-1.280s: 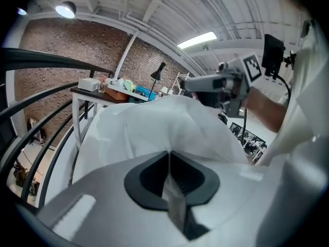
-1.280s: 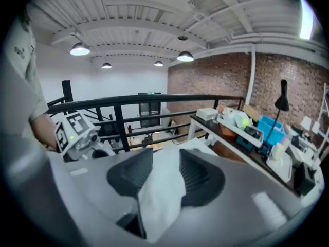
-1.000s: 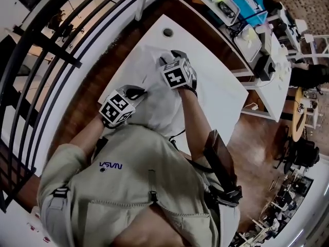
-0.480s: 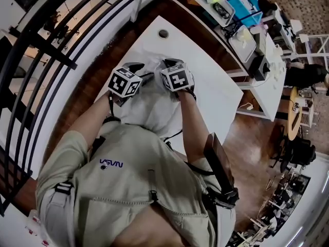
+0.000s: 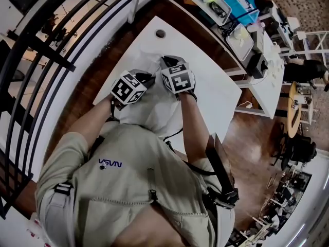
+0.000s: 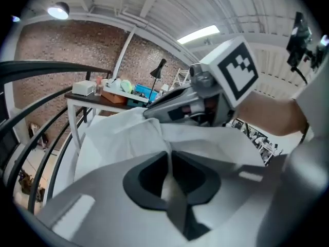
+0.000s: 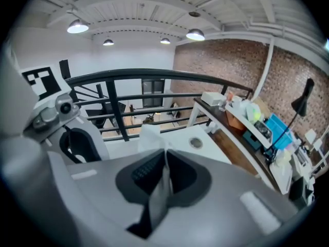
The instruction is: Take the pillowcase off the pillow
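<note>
A white pillow in its white pillowcase (image 5: 153,107) lies on the white table (image 5: 218,94), right in front of the person. Both grippers meet at its far end. My left gripper (image 5: 149,77) has just been closing, and in the left gripper view a fold of the pillowcase (image 6: 123,138) runs between its pads (image 6: 168,161). My right gripper (image 5: 165,62) is shut on a raised pinch of the same cloth (image 7: 149,135), which passes between its jaws (image 7: 165,169). Each gripper shows in the other's view: the right gripper (image 6: 205,89) and the left gripper (image 7: 56,112).
The table has a round cable hole (image 5: 161,33) near its far corner. A black railing (image 5: 46,60) runs along the left, over a drop. A shelf of tubs and boxes (image 5: 226,12) stands beyond the table; desks with equipment (image 5: 267,60) lie to the right.
The left gripper moved from the pillow's near left side up to its far end, beside the right gripper. The right gripper stayed almost in place.
</note>
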A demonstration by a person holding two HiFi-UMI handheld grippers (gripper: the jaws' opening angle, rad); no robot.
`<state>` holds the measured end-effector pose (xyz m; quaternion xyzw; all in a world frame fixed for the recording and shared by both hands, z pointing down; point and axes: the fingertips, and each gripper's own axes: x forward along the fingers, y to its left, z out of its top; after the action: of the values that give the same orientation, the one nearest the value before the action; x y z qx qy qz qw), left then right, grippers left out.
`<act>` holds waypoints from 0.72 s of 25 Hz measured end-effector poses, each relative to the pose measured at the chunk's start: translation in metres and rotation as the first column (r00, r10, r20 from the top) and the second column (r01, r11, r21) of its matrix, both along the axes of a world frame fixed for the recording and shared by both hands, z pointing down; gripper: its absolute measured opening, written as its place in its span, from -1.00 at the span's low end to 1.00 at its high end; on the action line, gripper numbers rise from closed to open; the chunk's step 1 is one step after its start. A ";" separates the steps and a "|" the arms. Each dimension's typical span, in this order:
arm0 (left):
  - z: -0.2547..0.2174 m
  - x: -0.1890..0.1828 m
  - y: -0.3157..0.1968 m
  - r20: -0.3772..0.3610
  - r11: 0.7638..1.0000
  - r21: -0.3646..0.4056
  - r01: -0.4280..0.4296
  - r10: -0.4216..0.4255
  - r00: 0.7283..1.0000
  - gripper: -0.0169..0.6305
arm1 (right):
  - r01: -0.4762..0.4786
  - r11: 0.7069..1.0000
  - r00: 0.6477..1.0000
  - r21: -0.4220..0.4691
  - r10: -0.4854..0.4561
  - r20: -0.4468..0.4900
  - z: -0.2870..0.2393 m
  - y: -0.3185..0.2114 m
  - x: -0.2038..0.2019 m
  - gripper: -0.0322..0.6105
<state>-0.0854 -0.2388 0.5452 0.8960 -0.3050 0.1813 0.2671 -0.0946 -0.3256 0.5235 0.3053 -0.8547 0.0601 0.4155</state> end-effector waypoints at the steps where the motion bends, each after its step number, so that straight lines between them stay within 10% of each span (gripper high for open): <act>1: -0.007 0.002 0.005 -0.004 0.999 0.029 -0.019 0.019 1.000 -0.85 | -0.002 1.000 1.000 0.019 0.002 0.006 -0.005 -0.002 -0.001 -0.86; 6: -0.032 0.013 0.048 0.009 0.977 0.154 -0.146 0.147 0.989 -0.86 | -0.128 0.980 0.992 0.154 0.127 0.015 -0.033 -0.034 0.027 -0.89; 18: -0.053 -0.054 0.037 -0.136 0.979 0.178 0.104 -0.080 0.987 -0.88 | -0.423 0.906 0.903 0.026 0.423 -0.068 0.015 -0.019 0.143 -0.89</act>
<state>-0.1390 -0.2019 0.4924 0.9115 -0.3439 0.0818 0.2102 0.0488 -0.3446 0.5389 0.4875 -0.7529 0.1331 0.4216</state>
